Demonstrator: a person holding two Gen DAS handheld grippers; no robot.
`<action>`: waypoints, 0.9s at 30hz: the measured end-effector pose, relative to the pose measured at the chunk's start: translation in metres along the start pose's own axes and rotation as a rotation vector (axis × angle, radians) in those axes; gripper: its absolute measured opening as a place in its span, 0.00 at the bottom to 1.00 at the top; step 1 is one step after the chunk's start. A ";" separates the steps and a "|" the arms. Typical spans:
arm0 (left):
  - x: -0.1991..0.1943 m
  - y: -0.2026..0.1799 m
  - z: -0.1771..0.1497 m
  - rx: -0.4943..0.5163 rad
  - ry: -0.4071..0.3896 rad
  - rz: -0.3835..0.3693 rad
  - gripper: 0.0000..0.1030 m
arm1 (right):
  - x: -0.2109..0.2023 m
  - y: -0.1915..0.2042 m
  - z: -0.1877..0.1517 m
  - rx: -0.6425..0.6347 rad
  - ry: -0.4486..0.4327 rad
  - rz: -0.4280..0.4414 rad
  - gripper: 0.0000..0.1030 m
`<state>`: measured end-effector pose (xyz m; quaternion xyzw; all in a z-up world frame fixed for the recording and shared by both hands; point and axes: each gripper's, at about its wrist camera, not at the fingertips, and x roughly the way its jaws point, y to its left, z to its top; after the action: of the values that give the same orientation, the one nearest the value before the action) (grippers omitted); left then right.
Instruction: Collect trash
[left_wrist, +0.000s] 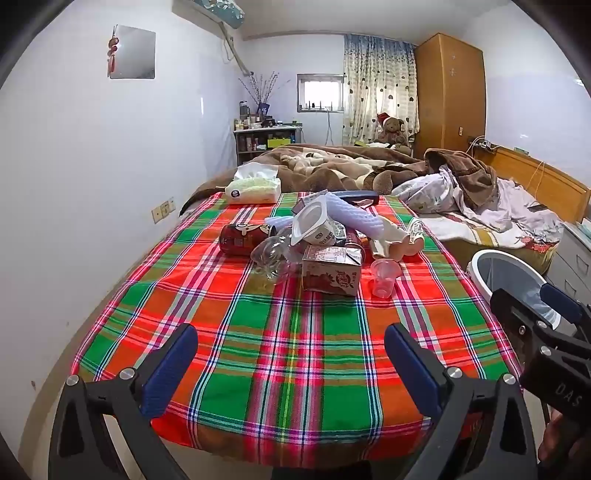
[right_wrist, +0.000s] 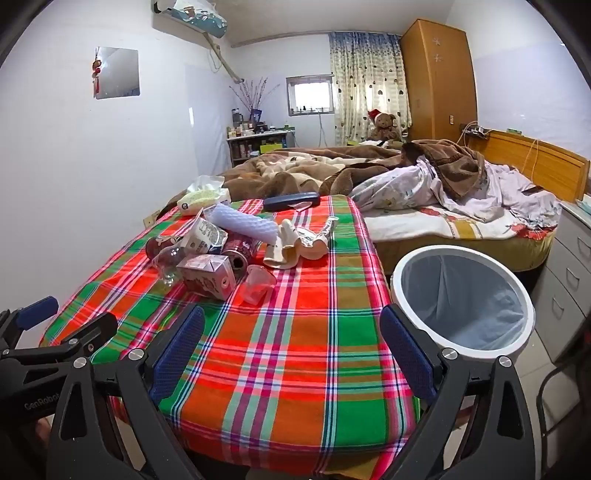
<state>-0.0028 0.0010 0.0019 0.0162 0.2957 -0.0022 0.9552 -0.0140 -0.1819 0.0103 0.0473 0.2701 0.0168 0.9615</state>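
Observation:
A heap of trash lies on the far half of the plaid cloth (left_wrist: 288, 332): a red can (left_wrist: 243, 240), a crushed clear bottle (left_wrist: 271, 256), a pink drink carton (left_wrist: 330, 271), a white yogurt cup (left_wrist: 314, 223), a small pink plastic cup (left_wrist: 384, 275) and a white foam sleeve (left_wrist: 354, 214). The carton (right_wrist: 207, 277) and pink cup (right_wrist: 256, 282) also show in the right wrist view. A white bin (right_wrist: 463, 301) with a grey liner stands right of the table. My left gripper (left_wrist: 291, 354) and right gripper (right_wrist: 291, 339) hover open over the near cloth, nothing between their fingers.
A tissue pack (left_wrist: 253, 186) and a dark blue case (right_wrist: 291, 201) sit at the cloth's far edge. Behind lies an unmade bed (right_wrist: 424, 192) with brown blankets. A grey drawer unit (right_wrist: 569, 266) stands right of the bin. The white wall runs along the left.

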 end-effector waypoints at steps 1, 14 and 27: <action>0.000 0.000 0.000 -0.003 0.000 0.001 0.99 | 0.000 0.000 0.000 0.000 -0.001 0.000 0.95; -0.003 0.003 0.002 -0.011 0.000 -0.002 0.99 | -0.001 0.004 0.001 -0.014 -0.005 -0.010 0.95; -0.005 0.004 0.001 -0.014 -0.002 -0.003 0.99 | -0.001 0.004 0.002 -0.015 -0.007 -0.012 0.95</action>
<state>-0.0066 0.0051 0.0061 0.0090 0.2945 -0.0014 0.9556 -0.0142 -0.1777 0.0127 0.0383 0.2669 0.0128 0.9629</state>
